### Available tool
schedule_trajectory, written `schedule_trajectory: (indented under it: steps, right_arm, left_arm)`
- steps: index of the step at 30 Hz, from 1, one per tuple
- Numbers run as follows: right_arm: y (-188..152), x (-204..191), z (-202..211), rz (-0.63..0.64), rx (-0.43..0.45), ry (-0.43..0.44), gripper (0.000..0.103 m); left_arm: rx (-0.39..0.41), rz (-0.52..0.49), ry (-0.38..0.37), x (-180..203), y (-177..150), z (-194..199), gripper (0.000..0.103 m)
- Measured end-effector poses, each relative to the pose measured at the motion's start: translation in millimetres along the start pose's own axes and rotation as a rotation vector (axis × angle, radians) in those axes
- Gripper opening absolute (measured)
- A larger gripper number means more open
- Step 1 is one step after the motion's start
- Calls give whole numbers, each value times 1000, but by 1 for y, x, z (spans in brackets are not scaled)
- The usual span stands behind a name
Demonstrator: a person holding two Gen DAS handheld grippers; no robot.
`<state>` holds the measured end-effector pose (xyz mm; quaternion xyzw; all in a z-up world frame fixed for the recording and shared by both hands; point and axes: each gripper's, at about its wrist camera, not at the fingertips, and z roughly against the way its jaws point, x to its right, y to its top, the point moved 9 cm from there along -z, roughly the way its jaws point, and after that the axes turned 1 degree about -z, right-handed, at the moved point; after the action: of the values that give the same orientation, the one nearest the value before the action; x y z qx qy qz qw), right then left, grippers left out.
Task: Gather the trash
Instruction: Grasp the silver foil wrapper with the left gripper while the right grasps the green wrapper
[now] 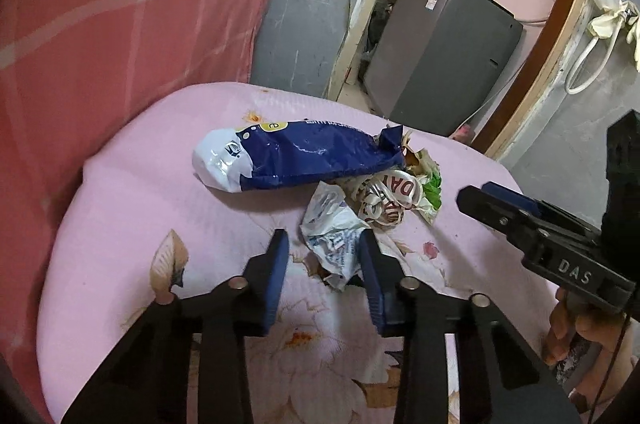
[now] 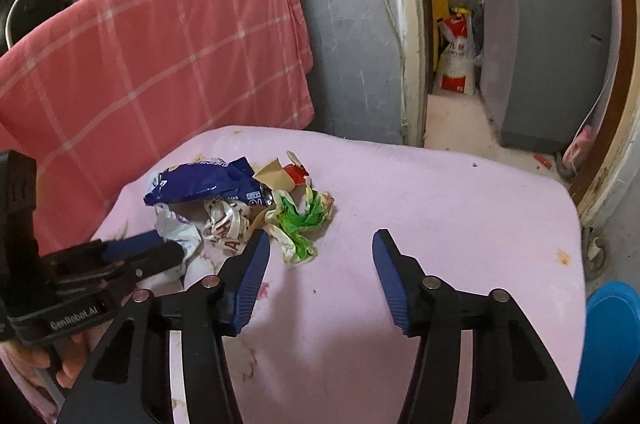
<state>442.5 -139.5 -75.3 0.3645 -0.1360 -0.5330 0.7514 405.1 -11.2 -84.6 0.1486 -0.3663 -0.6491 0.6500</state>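
My left gripper (image 1: 324, 252) hangs just over the pink floral cover (image 1: 160, 192), blue ribbed pads parted around the near end of a crumpled white wrapper (image 1: 334, 228); I can't tell whether either pad presses it. That wrapper is glossy film, creased into sharp folds. Just behind it lies the long navy-and-white pouch (image 1: 296, 154), slick and puffed like a pillow, its far end torn ragged. To the wrapper's right sit a twisted white strip with red letters (image 1: 390, 200) and a wrinkled green-and-cream wrapper (image 2: 302, 224), all touching in one heap. My right gripper (image 2: 320, 252) is spread wide and empty, just right of that heap.
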Motion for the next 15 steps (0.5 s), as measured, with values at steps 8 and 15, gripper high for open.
schedule_trajectory:
  steps: [8,15]
  right_arm:
    - [3,-5,-29,5,-72,20,49]
    - [2,-2,-43,-32,-111,55,28]
  left_arm:
    - [-5,36,-34,-1,-2,-1,17]
    - [-6,46,-34,-1,-1,-1,14]
